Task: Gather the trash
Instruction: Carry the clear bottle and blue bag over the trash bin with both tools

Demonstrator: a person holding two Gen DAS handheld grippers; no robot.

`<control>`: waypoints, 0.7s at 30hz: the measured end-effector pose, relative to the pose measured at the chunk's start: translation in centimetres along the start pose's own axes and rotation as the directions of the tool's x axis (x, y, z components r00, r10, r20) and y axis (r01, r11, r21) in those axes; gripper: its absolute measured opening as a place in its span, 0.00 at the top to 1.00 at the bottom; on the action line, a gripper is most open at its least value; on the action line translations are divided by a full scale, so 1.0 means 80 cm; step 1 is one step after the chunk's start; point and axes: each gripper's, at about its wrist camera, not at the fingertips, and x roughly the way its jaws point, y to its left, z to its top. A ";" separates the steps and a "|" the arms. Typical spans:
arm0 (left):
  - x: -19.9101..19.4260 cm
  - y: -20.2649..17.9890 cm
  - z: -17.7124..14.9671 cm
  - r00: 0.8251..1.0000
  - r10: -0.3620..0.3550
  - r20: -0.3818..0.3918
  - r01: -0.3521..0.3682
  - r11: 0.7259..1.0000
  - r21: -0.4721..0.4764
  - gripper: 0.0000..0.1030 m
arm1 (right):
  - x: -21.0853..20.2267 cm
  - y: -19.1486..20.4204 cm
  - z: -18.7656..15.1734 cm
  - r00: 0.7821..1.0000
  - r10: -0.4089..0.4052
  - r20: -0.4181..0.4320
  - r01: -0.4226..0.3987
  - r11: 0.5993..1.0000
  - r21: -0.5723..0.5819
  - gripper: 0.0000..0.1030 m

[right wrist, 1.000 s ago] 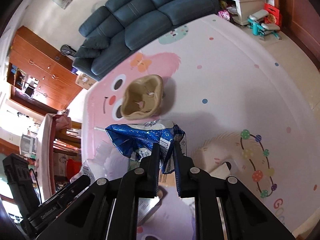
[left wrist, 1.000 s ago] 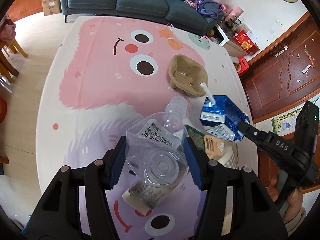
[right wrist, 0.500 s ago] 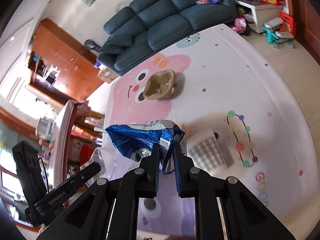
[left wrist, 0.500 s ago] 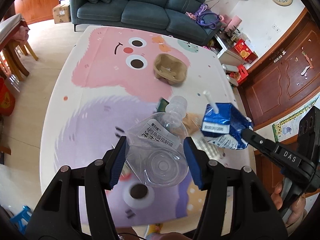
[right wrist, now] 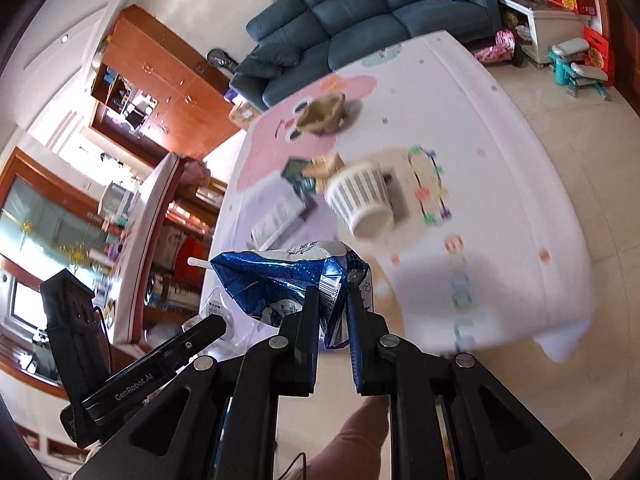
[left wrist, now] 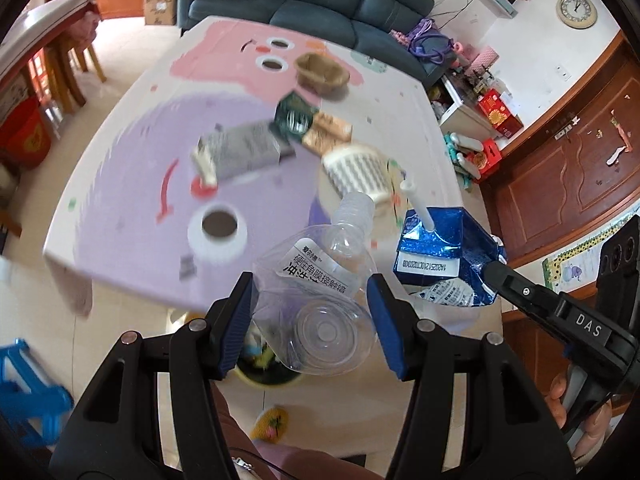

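**Both tools loaded, clear of the counter's near edge**

The left tool (left wrist: pixel 310 316) clamps a clear plastic bottle (left wrist: pixel 320 280) across its crumpled base, blue ribbed pads against thin, glossy walls. It looks empty, so light and springy, and probably slippery; the grip low on the body seems sound, though hard squeezing would buckle it. The right tool (right wrist: pixel 334 312) is pinched narrow on a flattened blue carton (right wrist: pixel 280 284), a white straw (left wrist: pixel 418 206) poking from its top. The foil-printed card is soft and creased, so the folded bottom edge is the sensible hold. Below the bottle sits a yellow-rimmed bin (left wrist: pixel 264 372) on the floor. A striped paper cup (right wrist: pixel 362 200), a tape roll (left wrist: pixel 218 232) and cartons remain mid-counter (right wrist: pixel 520 208).
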 end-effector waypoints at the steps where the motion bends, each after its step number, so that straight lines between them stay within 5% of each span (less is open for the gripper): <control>1: -0.002 -0.001 -0.009 1.000 0.006 -0.004 -0.006 1.000 0.000 0.48 | -0.006 -0.006 -0.012 1.000 0.003 -0.011 -0.003 1.000 0.003 0.88; 11: -0.031 -0.008 -0.082 0.995 0.085 -0.048 -0.084 0.996 0.032 0.48 | -0.021 -0.037 -0.089 0.997 0.027 -0.078 -0.022 0.998 0.059 0.88; 21: 0.025 0.007 -0.123 0.978 0.113 -0.177 -0.102 0.992 0.070 0.48 | 0.033 -0.074 -0.143 0.986 -0.021 -0.163 0.046 0.987 0.152 0.88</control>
